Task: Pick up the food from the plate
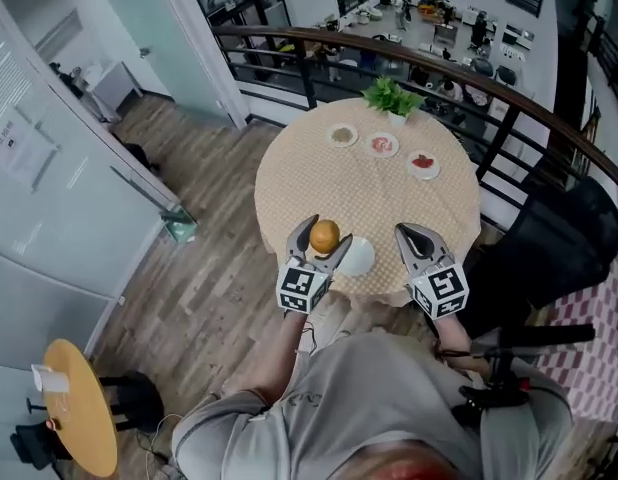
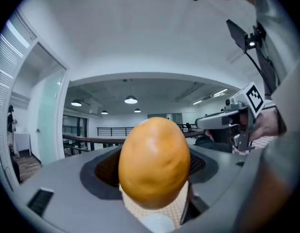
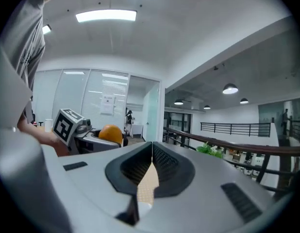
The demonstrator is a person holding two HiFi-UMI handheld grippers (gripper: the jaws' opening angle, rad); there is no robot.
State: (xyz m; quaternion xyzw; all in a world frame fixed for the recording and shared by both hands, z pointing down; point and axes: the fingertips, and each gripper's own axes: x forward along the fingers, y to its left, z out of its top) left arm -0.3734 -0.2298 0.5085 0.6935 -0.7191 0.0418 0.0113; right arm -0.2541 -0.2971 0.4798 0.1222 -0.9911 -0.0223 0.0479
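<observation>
The left gripper (image 1: 326, 233) squeezes the orange egg-shaped food (image 2: 154, 161) just beside the white plate (image 1: 361, 259), its long way up and down in the left gripper view, thinner end on top, while the right gripper (image 1: 406, 233) is pinched closed, empty.

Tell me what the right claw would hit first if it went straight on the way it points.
Nothing close: the right claw, shut and empty, points roughly level over the table, left of the plant. The railing beyond the table looks first in line, though depth is unclear.
</observation>
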